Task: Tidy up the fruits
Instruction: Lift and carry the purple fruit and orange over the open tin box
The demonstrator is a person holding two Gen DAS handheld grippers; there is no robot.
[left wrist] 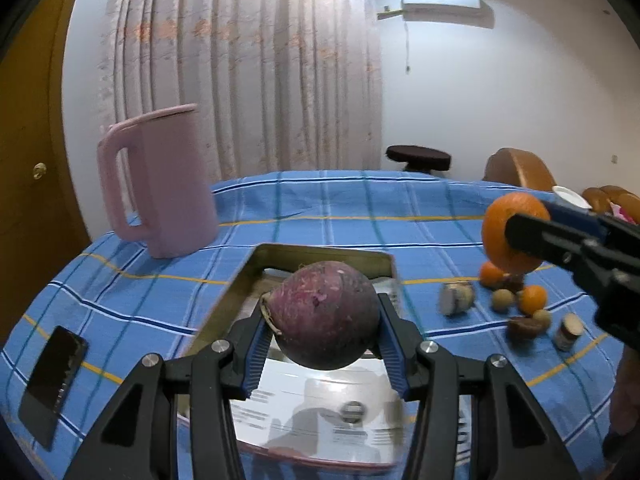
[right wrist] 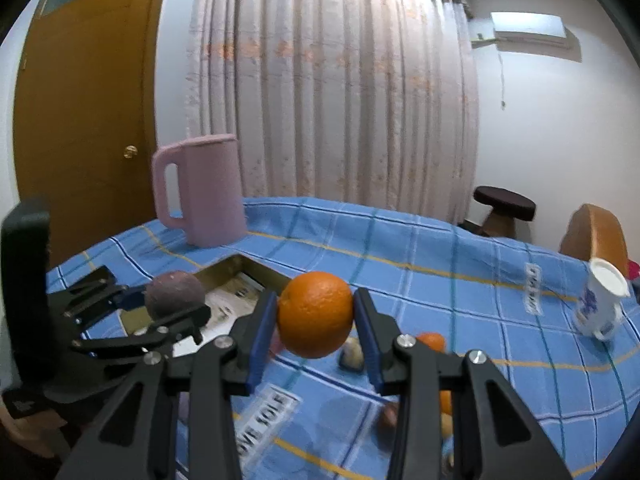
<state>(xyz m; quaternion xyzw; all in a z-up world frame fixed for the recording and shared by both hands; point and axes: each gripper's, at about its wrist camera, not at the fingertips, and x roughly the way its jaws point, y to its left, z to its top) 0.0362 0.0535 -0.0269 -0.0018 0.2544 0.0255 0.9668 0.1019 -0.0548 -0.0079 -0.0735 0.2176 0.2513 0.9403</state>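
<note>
Left gripper (left wrist: 325, 322): jaws clamped on the purple fruit (left wrist: 324, 314), held over the tray (left wrist: 320, 252). Lower it gently; the rough, round skin could roll on the tray's glossy paper.

Right gripper (right wrist: 316, 316): jaws clamped on the orange (right wrist: 315, 314), smooth and round, above the checked cloth (right wrist: 400, 248). Carry it to the tray, left of your jaws.
</note>
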